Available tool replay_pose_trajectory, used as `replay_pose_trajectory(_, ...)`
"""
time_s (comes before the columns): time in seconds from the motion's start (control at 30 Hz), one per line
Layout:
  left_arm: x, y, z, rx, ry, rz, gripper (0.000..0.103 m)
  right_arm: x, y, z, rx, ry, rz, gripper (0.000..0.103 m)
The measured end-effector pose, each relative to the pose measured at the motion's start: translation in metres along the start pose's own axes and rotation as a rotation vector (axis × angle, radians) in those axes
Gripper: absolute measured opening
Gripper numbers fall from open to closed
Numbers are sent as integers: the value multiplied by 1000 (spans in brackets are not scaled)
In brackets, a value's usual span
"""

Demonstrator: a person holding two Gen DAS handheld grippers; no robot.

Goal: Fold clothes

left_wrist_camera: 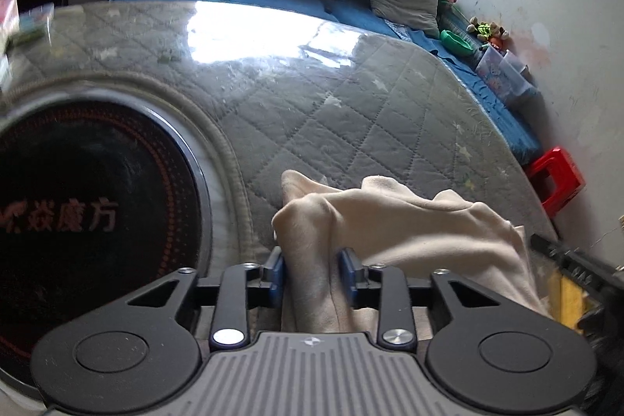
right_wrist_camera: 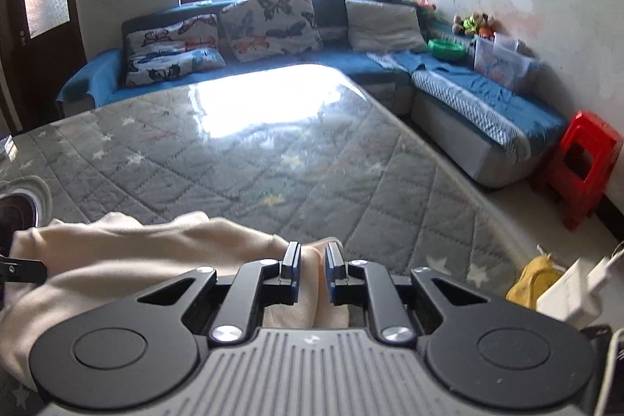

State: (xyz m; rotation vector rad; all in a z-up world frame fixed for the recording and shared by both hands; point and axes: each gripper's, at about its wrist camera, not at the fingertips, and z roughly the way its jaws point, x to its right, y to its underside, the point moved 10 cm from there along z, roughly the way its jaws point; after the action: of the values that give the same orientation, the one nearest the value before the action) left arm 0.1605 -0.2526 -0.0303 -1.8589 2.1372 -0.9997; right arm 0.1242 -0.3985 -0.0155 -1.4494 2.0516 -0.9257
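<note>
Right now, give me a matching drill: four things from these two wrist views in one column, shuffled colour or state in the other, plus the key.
Things:
1. stool
2. garment
3. sofa
4. bowl

Colour or state:
A. blue
B. green
C. cream, pinched in both sets of jaws
D. red

Pairs: 1-D, 2-C, 3-A, 4-B

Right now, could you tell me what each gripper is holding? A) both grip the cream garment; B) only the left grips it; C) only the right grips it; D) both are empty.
A: the left gripper and the right gripper each have cream garment pinched between their fingers.
</note>
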Motion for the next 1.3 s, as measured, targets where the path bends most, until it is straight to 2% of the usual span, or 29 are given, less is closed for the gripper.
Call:
replay_pose_trajectory(0.07,-2,-2,-1,9,-16,15,42,-2,-6,-2,13,-22,-2,14)
replay_pose_trajectory(0.13,-3,-3,-1,12,-29,18,49,-10,-6,1,1,-59,-8,14)
replay_pose_trajectory(0.27,-6,-6,-2,27,-67,43,52,-27,-5,7,-23,-132,-21,16)
replay_pose_trajectory(0.4,-6,-9,0,40,-85,97,55,-38,1,20,-50,-162,-26,16)
replay_pose_trajectory(0.67,-3,-13,10,49,-114,156,59,-47,3,44,-62,-162,-36,17)
replay_pose_trajectory(0.77,-2,-16,11,56,-120,164,59,-46,0,41,-59,-164,-29,17)
replay_pose_trajectory(1.0,15,-29,13,96,-124,235,59,-70,-7,33,-42,-231,-81,17)
replay_pose_trajectory(1.2,38,-33,34,71,-108,309,59,-83,-6,48,-54,-233,-100,17)
replay_pose_trajectory(1.3,44,-34,46,58,-105,316,59,-83,-7,50,-51,-235,-97,17)
